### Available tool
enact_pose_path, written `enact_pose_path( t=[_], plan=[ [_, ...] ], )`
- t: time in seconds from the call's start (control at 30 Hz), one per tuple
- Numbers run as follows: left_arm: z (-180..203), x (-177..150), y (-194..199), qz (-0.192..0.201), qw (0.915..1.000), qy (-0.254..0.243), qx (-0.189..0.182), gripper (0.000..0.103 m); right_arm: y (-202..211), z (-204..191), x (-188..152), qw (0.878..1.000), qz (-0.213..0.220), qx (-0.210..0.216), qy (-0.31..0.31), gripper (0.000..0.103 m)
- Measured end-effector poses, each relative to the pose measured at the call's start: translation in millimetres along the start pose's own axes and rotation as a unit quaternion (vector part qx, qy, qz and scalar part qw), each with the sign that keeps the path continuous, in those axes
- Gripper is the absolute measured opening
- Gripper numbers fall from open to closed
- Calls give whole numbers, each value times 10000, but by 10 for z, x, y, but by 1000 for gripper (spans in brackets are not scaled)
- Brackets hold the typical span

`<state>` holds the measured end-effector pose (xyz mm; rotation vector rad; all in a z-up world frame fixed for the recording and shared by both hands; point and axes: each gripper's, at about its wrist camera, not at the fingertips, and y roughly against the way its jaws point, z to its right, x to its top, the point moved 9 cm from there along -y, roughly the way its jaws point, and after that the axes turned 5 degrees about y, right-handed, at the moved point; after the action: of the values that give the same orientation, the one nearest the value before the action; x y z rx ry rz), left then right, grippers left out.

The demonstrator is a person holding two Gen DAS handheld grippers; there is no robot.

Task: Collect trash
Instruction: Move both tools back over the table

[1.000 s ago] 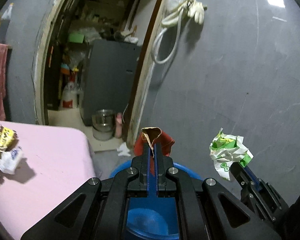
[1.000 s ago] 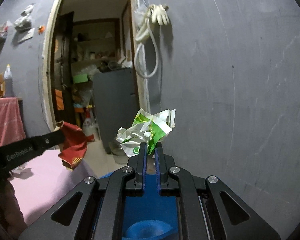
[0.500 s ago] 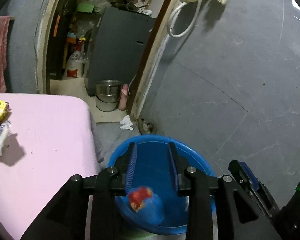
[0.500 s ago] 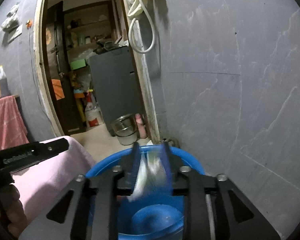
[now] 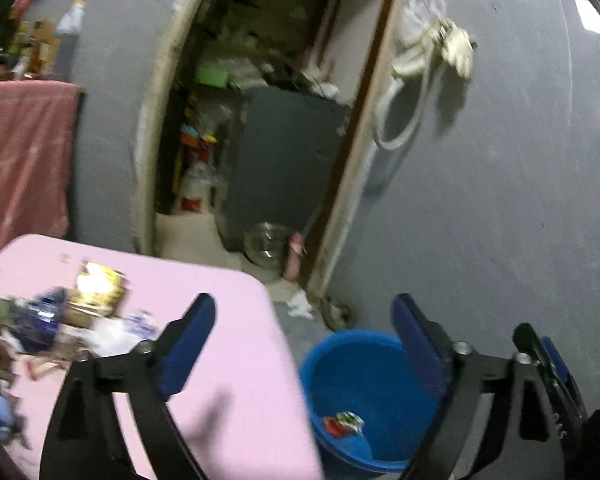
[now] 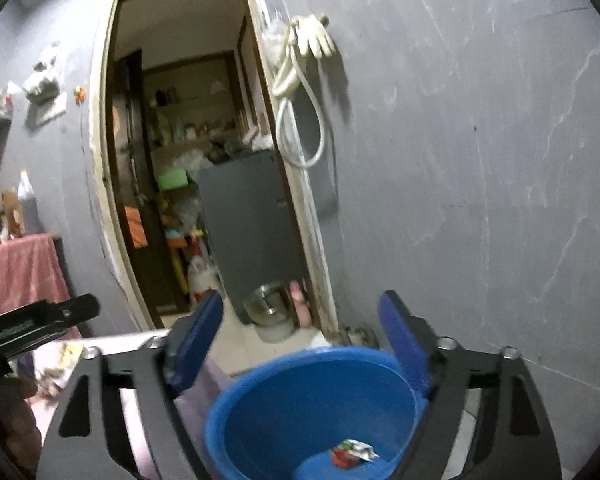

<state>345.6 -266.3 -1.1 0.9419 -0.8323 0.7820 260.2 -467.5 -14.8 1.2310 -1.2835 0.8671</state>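
A: What are the two grippers doing?

B: The left gripper [image 5: 300, 344] has its jaws spread wide and opening further, with nothing between them. The right gripper [image 6: 300, 336] is the same: jaws opening, wide apart, nothing gripped.

A: Where is the trash?

B: Two crumpled wrappers lie together at the bottom of the blue bucket [image 6: 260, 392]: a red wrapper [image 6: 342, 457] and a green-and-white wrapper [image 6: 358, 449], touching each other. The left view shows the same pair low in the bucket.

A: And the bucket?

B: It stands on the floor just beside the pink table [image 5: 228, 344], near the grey wall [image 6: 480, 160], below both grippers.

A: Anything on the table?

B: A blurred heap of litter [image 5: 60, 320] lies at its left end, a yellow packet [image 5: 98, 288] among it. The rest is too smeared to name.

A: Behind?

B: An open doorway [image 6: 188, 160] with a steel pot [image 6: 266, 306] on the floor, and a hose [image 6: 300, 120] hanging on the wall.
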Motion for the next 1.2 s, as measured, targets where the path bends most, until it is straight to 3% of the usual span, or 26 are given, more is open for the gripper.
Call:
enact_pose_path(
  t=[0.07, 0.17, 0.67, 0.93, 1.2],
  plan=[
    [-160, 87, 183, 208, 9997, 71, 104, 99, 64, -105, 41, 9999, 53, 112, -6, 88],
    [-355, 143, 401, 319, 9991, 74, 267, 99, 138, -252, 99, 9997, 160, 204, 16, 103],
    [-1488, 78, 1510, 592, 9906, -19, 1230, 99, 581, -1477, 216, 9933, 303, 1060, 358, 103],
    [-2124, -126, 1778, 371, 9843, 218, 1711, 99, 679, -2120, 2, 9868, 172, 1525, 512, 103],
    [-2407, -348, 1734, -100, 9830, 500, 1762, 99, 584, -2592, -366, 9796, -187, 1797, 886, 103]
  ],
)
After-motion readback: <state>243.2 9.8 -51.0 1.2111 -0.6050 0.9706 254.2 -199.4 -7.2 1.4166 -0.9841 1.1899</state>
